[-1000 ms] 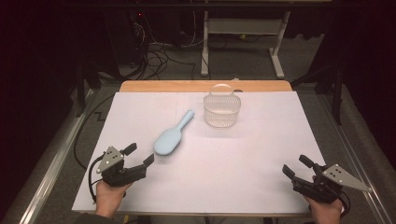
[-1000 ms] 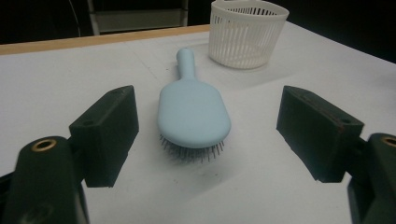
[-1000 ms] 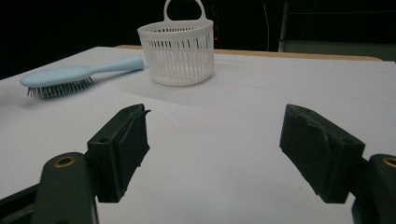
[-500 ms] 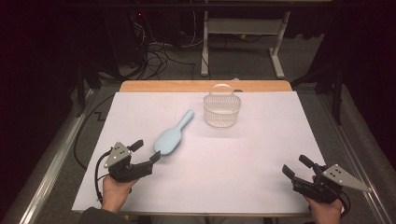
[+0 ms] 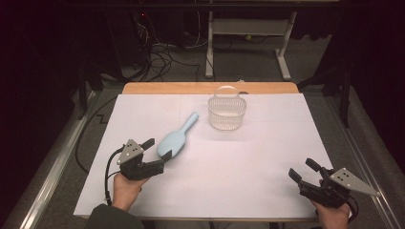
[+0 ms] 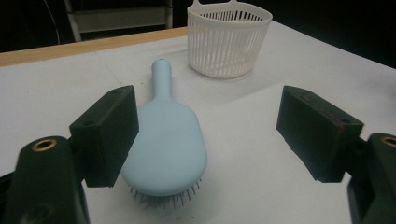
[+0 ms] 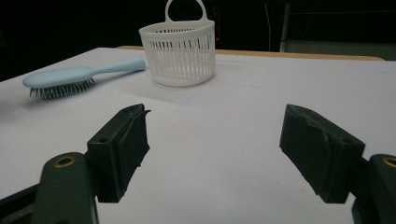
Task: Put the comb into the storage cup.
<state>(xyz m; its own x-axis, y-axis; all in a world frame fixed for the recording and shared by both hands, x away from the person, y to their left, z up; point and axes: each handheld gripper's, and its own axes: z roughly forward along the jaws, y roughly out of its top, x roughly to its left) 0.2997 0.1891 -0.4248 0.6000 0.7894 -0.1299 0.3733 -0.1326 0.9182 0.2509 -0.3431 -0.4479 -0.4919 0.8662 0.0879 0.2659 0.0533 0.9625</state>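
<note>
A light blue hairbrush lies bristles down on the white table, its handle pointing toward a white slatted basket with a loop handle. My left gripper is open at the brush's wide near end. In the left gripper view the brush head lies next to the left jaw, inside the gap, and the pads stand apart from it; the basket is beyond. My right gripper is open and holds nothing at the front right corner. Its own view shows the brush and basket far off.
A white sheet covers the table, with a wooden strip along the far edge. Metal rails run down both sides. Cables and a desk frame lie on the dark floor behind.
My left gripper has moved forward and to the right, up to the brush's head. The right gripper, brush and basket have stayed in place.
</note>
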